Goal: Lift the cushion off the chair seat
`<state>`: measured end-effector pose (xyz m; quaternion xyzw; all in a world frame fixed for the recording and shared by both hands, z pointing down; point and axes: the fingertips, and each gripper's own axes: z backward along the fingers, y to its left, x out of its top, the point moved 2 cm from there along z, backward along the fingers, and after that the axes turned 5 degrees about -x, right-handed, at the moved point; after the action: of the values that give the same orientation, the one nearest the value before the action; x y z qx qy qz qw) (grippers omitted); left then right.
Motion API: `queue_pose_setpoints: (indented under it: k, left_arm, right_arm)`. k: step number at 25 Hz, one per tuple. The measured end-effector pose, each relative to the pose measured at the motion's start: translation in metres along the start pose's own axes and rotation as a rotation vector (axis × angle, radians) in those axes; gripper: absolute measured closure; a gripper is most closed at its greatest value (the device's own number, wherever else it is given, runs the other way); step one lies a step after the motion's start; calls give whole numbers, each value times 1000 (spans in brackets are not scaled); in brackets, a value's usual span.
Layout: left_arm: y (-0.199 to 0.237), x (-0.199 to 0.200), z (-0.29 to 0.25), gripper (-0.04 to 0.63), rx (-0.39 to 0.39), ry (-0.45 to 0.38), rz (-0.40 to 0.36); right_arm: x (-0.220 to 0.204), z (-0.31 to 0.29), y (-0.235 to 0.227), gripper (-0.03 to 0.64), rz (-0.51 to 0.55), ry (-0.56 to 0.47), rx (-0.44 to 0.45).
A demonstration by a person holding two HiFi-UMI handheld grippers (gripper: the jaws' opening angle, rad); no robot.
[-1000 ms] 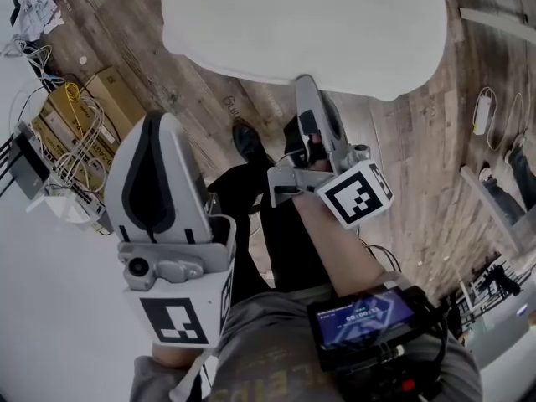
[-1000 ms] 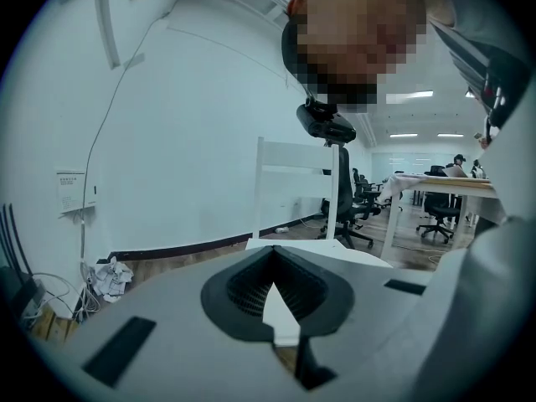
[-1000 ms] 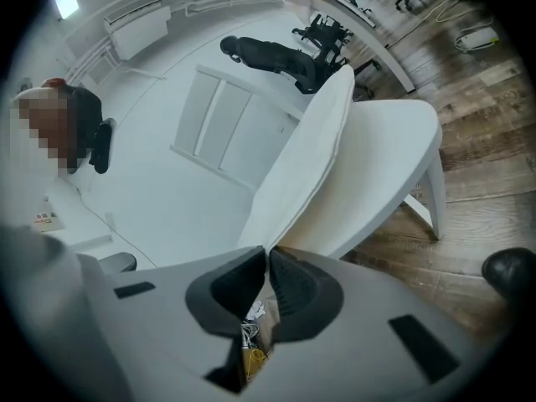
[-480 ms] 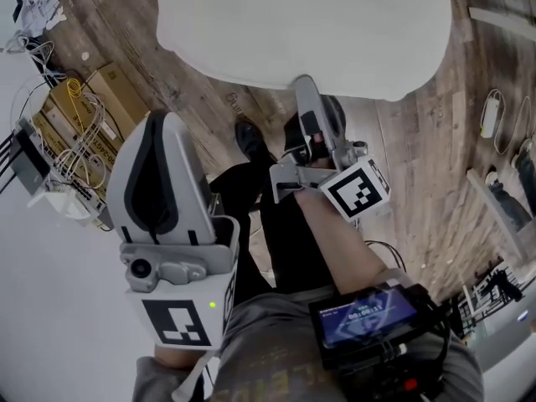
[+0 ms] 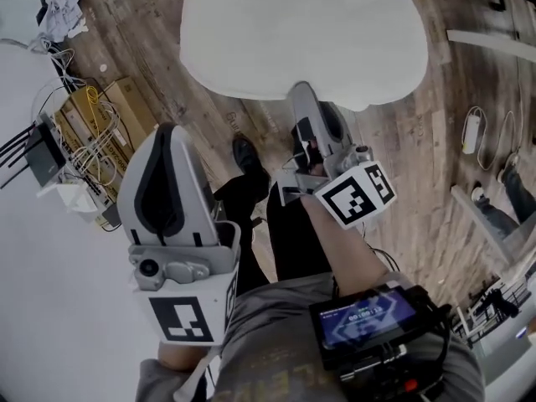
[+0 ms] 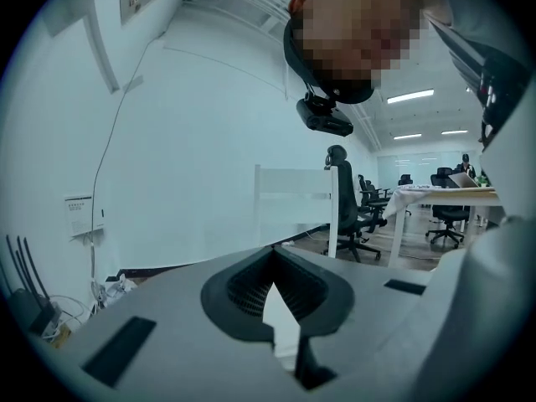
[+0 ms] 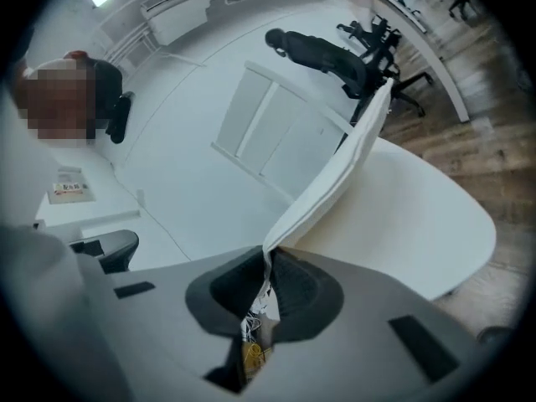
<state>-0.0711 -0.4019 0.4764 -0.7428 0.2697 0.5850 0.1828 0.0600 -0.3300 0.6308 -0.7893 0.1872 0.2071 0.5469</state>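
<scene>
Where the left hand-held gripper (image 6: 272, 256) stands: clenched on nothing, its jaws met at the tips with only wall and office beyond them. It is held low, close to the person (image 5: 285, 342), and takes no part in the hold.
Cushion (image 5: 301, 36): white and broad, well ahead of the left hand-held gripper and touching the tip of the right one. In the head view it hangs over the wooden floor (image 5: 209, 115).
Right hand-held gripper (image 7: 268, 258): its jaws have just been closing and are now grasping the cushion's thin near edge. That edge runs up and away from between them, and the cushion's pale face spreads out to the right of them.
Chair seat: not made out in any view; the cushion hides whatever lies under it.
Done so far: a one-sided grip on the near edge looks secured, and that edge appears raised at the right hand-held gripper.
Cannot tell: whether the far part of the cushion is already clear of the seat.
Left to do, as judged: carry the whole cushion up and away from the seat. A cushion this broad, held by one edge, will likely sag, so a second hold from the free left hand-held gripper may help.
</scene>
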Motion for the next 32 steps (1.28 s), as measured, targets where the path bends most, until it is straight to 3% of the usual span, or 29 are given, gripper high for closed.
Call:
queue_pose_setpoints:
  k: [5,22,32]
  left_arm:
    - [-14,66,12,589,24,-59,0]
    - [-57,311,68,589,155,-367,-120]
    - [-53,402,95,589,259,-486,-160]
  right_arm:
    - [54,6,57,592,119,2,74]
    - [250,72,306,592,420,-130,436]
    - [304,115,429,592,601,-211,621]
